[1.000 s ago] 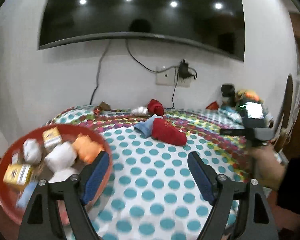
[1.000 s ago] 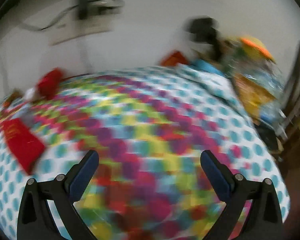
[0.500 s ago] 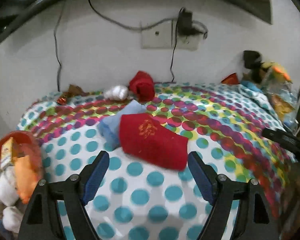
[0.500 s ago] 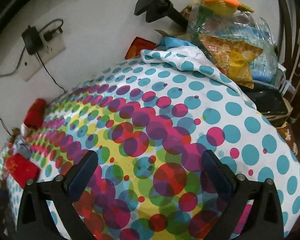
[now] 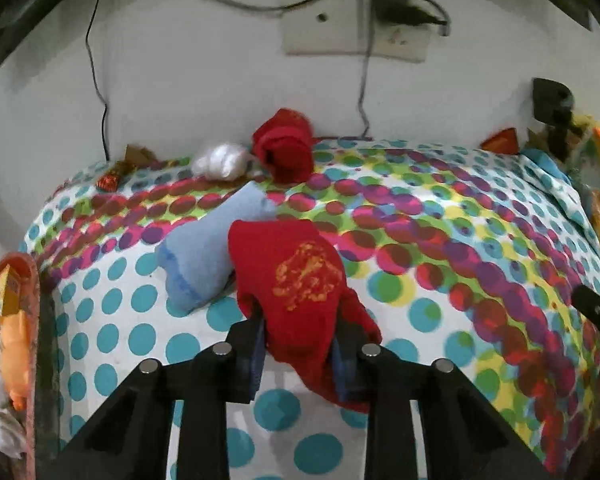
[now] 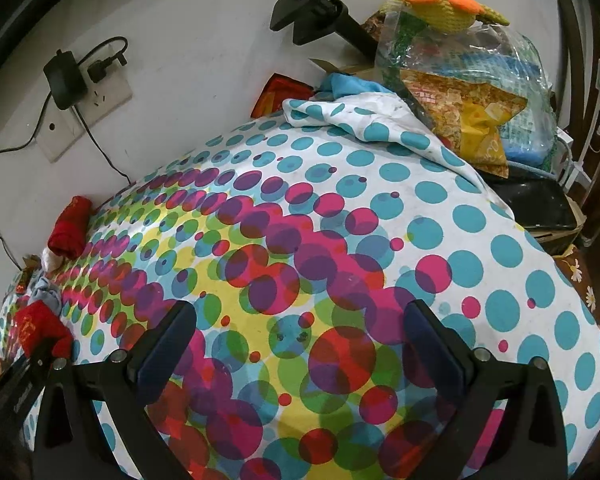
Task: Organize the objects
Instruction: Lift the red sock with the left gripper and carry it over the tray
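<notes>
Left wrist view: the left tool (image 5: 300, 344) has just been closing, and its jaws now pinch the near end of a red cloth pouch (image 5: 300, 280) with a gold print, which lies on the dotted sheet (image 5: 440, 240) of the bed. Touching the pouch on the tool's left is a folded blue cloth (image 5: 204, 256). Farther ahead, near the wall, lie a rolled red cloth (image 5: 286, 152) and, just to its left, a white bundle (image 5: 222, 162). At the far left edge of the view a red tray (image 5: 32, 320) holds small boxes and soft white and orange items.

Right wrist view: the right tool (image 6: 300, 344) hangs released over the sheet, its jaws wide apart with nothing between them. Far to its left the pouch appears again, with the left tool's dark frame at it. Ahead and to the right of this tool, at the bed's far edge, a clear plastic bag (image 6: 472, 80) of packets sits beneath a yellow knitted toy (image 6: 448, 10). A wall socket (image 6: 88, 108) with a plugged charger lies ahead to the left.
</notes>
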### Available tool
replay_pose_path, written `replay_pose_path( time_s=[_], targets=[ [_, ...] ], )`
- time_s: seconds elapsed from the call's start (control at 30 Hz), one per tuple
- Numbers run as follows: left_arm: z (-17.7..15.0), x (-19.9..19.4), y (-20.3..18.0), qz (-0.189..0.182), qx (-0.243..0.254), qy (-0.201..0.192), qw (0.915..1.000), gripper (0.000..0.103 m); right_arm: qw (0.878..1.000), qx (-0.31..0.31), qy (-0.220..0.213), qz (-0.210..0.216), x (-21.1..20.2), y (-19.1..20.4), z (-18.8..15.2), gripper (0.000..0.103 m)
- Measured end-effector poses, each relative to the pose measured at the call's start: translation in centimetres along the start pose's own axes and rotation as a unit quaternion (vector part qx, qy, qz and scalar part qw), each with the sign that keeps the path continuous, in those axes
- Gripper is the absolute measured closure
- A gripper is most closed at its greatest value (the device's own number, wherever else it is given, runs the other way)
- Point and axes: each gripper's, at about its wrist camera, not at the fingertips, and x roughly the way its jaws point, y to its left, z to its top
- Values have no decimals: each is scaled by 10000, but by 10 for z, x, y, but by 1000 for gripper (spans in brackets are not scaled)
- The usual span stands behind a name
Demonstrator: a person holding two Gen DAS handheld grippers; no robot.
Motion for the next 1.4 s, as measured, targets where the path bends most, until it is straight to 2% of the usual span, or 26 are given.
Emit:
replay_pose_path(
  time_s=[0.2, 0.33, 0.6, 0.7, 0.8, 1.13, 1.4],
  targets=[
    [2, -43, -32, 43, 586, -479, 9971, 77, 10000, -6, 5, -3, 1, 1, 1, 0],
    [7, -74, -39, 82, 753, -759, 9942, 77, 10000, -10, 7, -8, 1, 1, 1, 0],
    [24, -130, -22, 251, 758, -1224, 9893, 77, 10000, -10, 5, -13, 1, 1, 1, 0],
    [32, -147, -9, 298, 619, -1324, 9888, 77, 10000, -3, 5, -9, 2, 1, 1, 0],
    [37, -160, 3, 461, 590, -1464, 9864, 77, 10000, 3, 0, -5, 2, 1, 1, 0],
    [40, -175, 49, 773, 339, -1471, 9855, 77, 10000, -2, 3, -21, 2, 2, 1, 0],
    [20, -179, 99, 851, -2, -1261, 9884, 77, 10000, 8, -2, -12, 3, 2, 1, 0]
  ],
)
